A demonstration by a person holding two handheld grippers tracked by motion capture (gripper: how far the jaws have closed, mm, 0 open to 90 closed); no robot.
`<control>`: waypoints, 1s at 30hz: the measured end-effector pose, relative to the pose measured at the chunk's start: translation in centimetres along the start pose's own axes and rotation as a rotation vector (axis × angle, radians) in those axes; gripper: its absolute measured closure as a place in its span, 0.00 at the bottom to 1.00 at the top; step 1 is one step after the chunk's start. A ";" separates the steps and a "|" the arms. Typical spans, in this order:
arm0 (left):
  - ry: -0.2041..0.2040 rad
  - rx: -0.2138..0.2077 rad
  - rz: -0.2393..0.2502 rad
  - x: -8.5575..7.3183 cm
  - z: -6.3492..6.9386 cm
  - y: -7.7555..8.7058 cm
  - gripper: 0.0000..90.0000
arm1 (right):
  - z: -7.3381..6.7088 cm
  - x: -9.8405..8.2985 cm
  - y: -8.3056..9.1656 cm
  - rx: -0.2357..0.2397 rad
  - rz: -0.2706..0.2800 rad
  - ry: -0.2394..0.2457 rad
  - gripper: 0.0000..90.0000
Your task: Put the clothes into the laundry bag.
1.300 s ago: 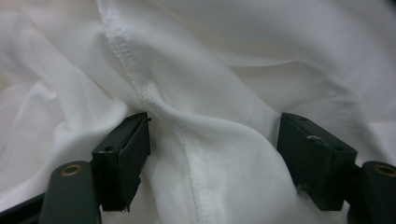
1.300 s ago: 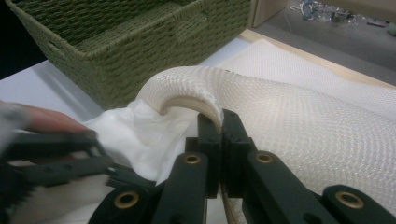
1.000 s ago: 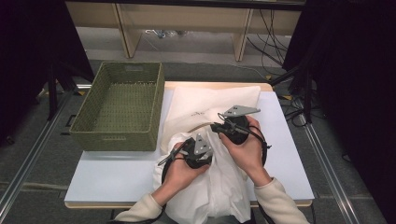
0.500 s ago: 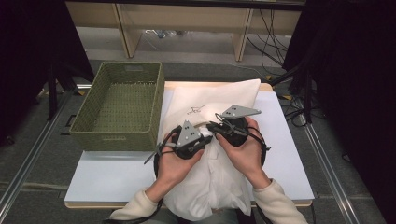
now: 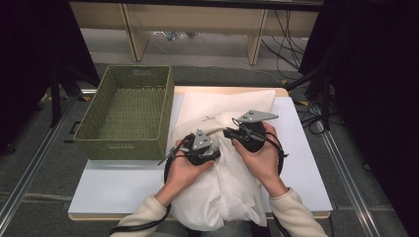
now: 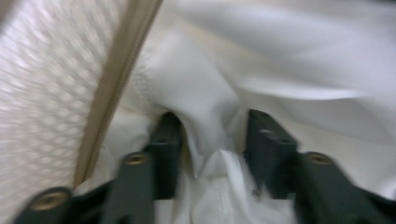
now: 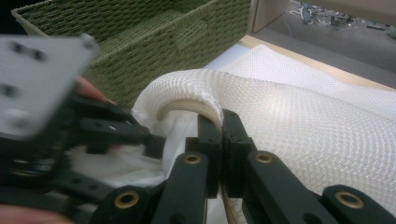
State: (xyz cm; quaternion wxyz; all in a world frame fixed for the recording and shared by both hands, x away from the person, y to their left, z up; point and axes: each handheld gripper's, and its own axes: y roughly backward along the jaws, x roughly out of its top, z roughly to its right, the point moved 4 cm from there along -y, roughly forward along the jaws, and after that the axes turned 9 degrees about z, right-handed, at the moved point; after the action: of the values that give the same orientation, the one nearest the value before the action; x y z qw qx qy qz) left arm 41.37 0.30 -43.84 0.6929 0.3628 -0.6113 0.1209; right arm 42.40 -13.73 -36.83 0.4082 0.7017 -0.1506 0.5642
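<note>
White mesh laundry bag (image 5: pixel 217 106) with a beige zipper (image 6: pixel 116 74): lies across the middle of the table, its far end flat, its near end hanging over the near edge. Soft white cloth (image 5: pixel 222 192) bulges from the bag's open mouth.
White rectangular tabletop (image 5: pixel 108 182): carries the bag and 1 basket.
Green woven rectangular basket (image 5: pixel 126 111): stands on the table's left side, just beside the bag.
Left gripper (image 5: pixel 200 148): held over the bag's mouth; in the left gripper view its 2 jaws stand apart with a fold of the white cloth (image 6: pixel 201 116) between them.
Right gripper (image 5: pixel 232 133): jaws pressed together on the bag's raised zipper rim (image 7: pixel 196 95), lifting the mesh into an arch.
</note>
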 end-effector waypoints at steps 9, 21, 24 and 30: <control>-0.008 -0.031 0.036 0.5 1.2 7.0 0.36 | 0.1 0.0 0.1 -0.010 -0.005 0.000 0.99; 0.043 0.055 -0.033 -2.5 -1.9 4.9 0.31 | 0.2 -0.6 -0.6 -0.018 0.017 0.032 0.99; 0.043 0.056 -0.104 -3.6 -2.3 4.1 0.29 | 0.1 -0.9 -0.5 -0.031 0.005 -0.006 0.99; 0.002 0.046 -0.224 -4.9 -2.1 3.0 0.41 | -0.1 -1.1 -0.5 -0.030 -0.001 0.035 0.99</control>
State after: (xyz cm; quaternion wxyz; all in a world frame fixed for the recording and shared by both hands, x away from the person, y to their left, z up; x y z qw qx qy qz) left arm 39.99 5.15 -47.35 0.6942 0.4446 -0.5632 0.0573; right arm 42.37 -13.60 -38.01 0.4217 0.6856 -0.1514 0.5738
